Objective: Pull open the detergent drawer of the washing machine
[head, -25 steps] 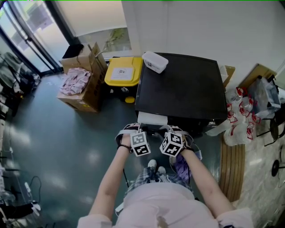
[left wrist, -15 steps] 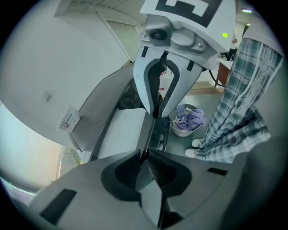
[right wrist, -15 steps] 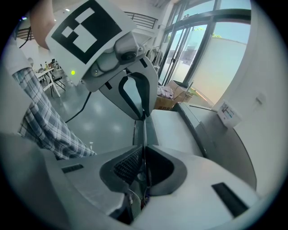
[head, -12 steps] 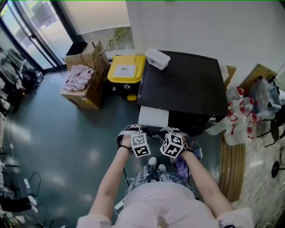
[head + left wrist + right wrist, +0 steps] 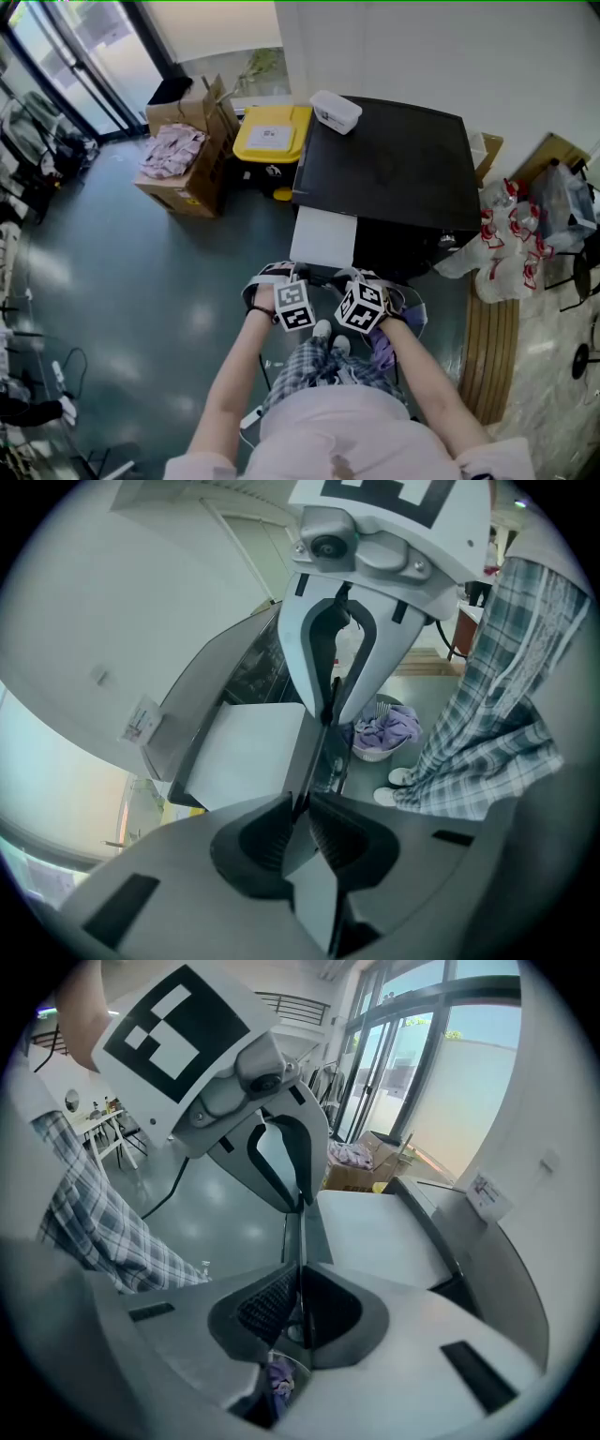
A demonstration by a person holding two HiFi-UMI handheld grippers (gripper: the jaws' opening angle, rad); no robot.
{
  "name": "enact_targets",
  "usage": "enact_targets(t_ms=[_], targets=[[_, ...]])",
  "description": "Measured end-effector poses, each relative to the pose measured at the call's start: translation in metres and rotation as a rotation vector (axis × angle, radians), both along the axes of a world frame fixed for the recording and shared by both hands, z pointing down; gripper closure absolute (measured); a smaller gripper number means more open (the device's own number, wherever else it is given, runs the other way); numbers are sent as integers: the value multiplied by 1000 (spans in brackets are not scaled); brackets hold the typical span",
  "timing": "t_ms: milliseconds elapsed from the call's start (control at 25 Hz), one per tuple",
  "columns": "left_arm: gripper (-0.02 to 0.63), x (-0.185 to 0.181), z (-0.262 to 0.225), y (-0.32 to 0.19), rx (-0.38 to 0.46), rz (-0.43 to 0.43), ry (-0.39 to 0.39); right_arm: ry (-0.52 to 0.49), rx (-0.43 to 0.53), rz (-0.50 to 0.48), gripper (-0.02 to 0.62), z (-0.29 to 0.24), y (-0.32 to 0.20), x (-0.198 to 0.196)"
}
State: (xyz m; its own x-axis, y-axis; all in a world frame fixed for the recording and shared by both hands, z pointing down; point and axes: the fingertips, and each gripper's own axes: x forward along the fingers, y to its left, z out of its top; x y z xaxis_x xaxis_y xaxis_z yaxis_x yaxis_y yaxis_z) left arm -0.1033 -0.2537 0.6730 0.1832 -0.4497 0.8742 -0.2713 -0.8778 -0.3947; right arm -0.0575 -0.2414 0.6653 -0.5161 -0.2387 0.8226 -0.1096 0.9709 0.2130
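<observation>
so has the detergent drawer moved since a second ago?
Yes. The detergent drawer has slid further out of the washing machine, toward the person; more of its white top shows past the black front edge.

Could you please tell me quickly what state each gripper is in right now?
The left gripper is shut on the detergent drawer front edge.
The right gripper is shut on that same edge.

In the head view, marker cubes hide the jaws of the left gripper [image 5: 296, 292] and right gripper [image 5: 360, 294]. The washing machine [image 5: 384, 169] hides its own front. What seems a wall sticker [image 5: 141, 722] is unreadably small.
</observation>
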Motion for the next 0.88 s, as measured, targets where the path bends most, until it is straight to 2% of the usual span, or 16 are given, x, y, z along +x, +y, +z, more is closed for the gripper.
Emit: enact_targets(t_ms=[280, 880], targets=[[533, -1, 1, 25, 0, -14, 0, -7, -17, -11, 547, 0, 25, 0], [532, -12, 10, 82, -26, 36, 16, 9, -48, 33, 548, 10, 83, -13]])
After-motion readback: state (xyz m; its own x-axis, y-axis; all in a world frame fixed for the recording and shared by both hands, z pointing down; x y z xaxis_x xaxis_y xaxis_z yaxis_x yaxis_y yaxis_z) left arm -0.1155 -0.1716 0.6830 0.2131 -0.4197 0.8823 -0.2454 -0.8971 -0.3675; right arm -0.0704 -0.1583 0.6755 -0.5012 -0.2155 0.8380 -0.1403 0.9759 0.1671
